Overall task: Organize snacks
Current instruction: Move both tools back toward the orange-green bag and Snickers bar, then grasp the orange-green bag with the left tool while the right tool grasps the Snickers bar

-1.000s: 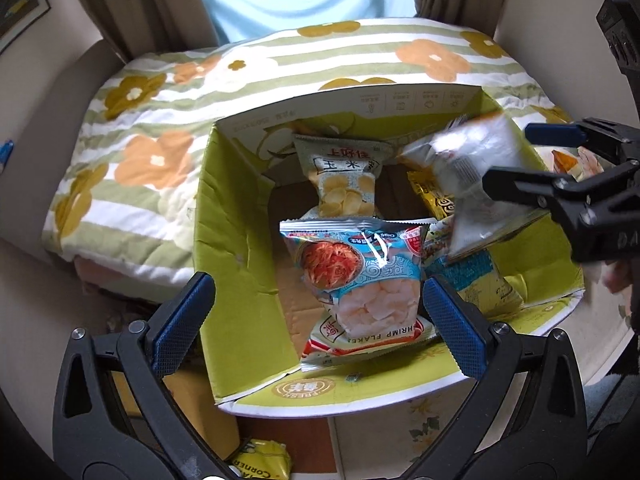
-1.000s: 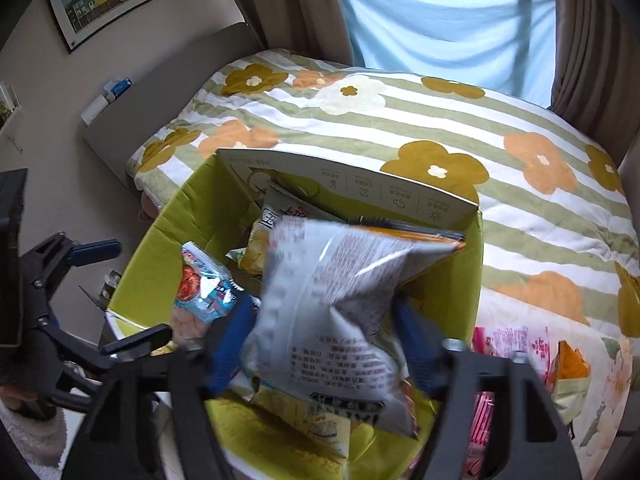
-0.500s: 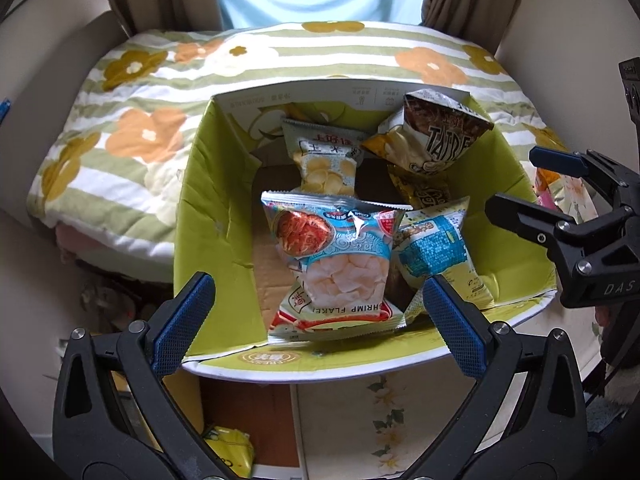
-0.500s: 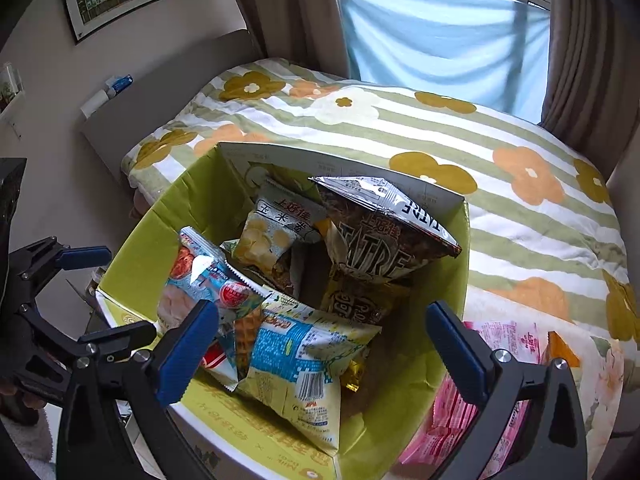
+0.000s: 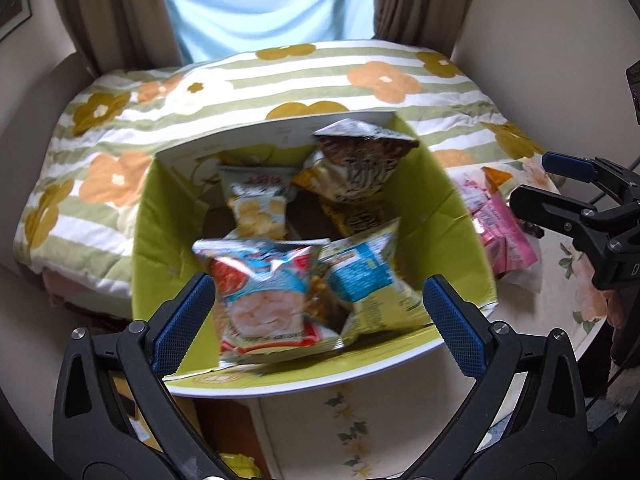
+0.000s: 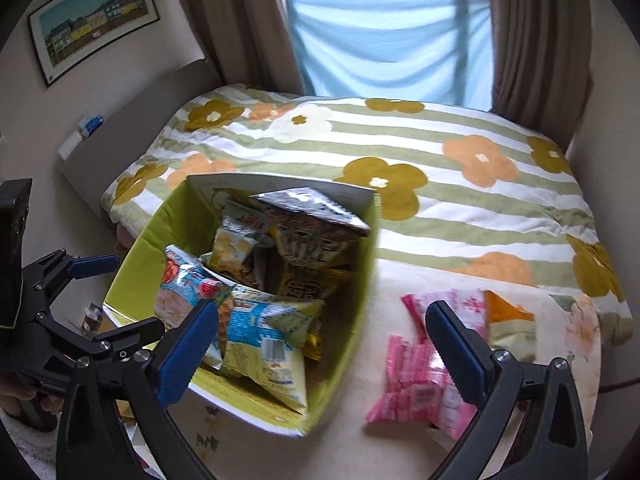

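Both my hand-held grippers, right (image 6: 320, 340) and left (image 5: 318, 320), gape empty; dark chip bag (image 6: 312, 224) perched atop box (image 6: 360, 292) rim could topple out.

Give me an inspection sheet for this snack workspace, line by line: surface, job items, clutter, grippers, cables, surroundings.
Surface: floral tablecloth, mostly bare in front of the box.
Job's things: green cardboard box holds several snack bags, among them a shrimp flakes bag, a blue-and-yellow bag and a dark brown bag propped at the back. Pink packets and an orange-topped bag lie outside, to the box's right.
Clutter: a yellow packet below the table edge.
Grippers: left gripper open, empty; right gripper open, empty.
Cables: a thin dark one at the table's right edge.
Surroundings: bed with flowered striped quilt, curtains, window, framed picture.
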Demonstrator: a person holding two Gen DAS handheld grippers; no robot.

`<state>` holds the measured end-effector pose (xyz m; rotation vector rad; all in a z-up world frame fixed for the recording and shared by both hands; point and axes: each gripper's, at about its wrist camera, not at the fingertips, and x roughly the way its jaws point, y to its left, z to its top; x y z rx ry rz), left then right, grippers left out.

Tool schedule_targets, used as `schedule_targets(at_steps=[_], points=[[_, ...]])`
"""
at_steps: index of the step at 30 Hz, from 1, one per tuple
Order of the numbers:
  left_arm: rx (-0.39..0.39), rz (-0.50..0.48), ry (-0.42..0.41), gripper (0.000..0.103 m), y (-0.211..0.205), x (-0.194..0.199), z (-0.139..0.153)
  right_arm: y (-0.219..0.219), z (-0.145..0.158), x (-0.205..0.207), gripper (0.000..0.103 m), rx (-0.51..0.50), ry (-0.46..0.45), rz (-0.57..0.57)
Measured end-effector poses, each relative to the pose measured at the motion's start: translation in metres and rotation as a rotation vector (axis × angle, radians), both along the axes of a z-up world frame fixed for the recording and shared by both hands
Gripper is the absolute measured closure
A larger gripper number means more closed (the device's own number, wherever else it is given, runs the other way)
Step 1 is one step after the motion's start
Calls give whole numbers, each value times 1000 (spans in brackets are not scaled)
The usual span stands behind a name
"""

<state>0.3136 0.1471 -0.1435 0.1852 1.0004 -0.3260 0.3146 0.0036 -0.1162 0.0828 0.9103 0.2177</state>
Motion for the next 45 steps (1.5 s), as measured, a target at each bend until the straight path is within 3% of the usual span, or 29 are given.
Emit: schedule_targets(at_steps=[4, 12, 17, 23, 30, 35, 38, 42, 45], points=[[6, -56, -18, 0, -40, -6, 7, -43, 9, -17, 0, -22, -23, -97], [53, -185, -37, 0, -148, -13, 11, -141, 4, -44, 0, -42, 35, -208], [101, -281, 5, 0, -219, -8, -1, -201, -19, -53, 0, -43, 137, -301], [212, -395, 49, 0, -291, 7, -27, -251, -52, -62, 0, 48, 235, -340], [393, -595, 130, 0, -352, 29, -73, -277, -93, -61, 0, 182, 335, -422], [480, -734, 190, 0, -378, 40, -109, -282, -120, -55, 0, 270, 381, -485], [515, -782, 217, 0, -387, 47, -124, -281, -134, -50, 0, 319, 407, -525], [505, -825, 255, 1, -393, 57, -138, -280, -150, -41, 0, 377, 441, -575], [499, -849, 268, 7, -394, 63, -143, -277, -158, -34, 0, 390, 455, -602]])
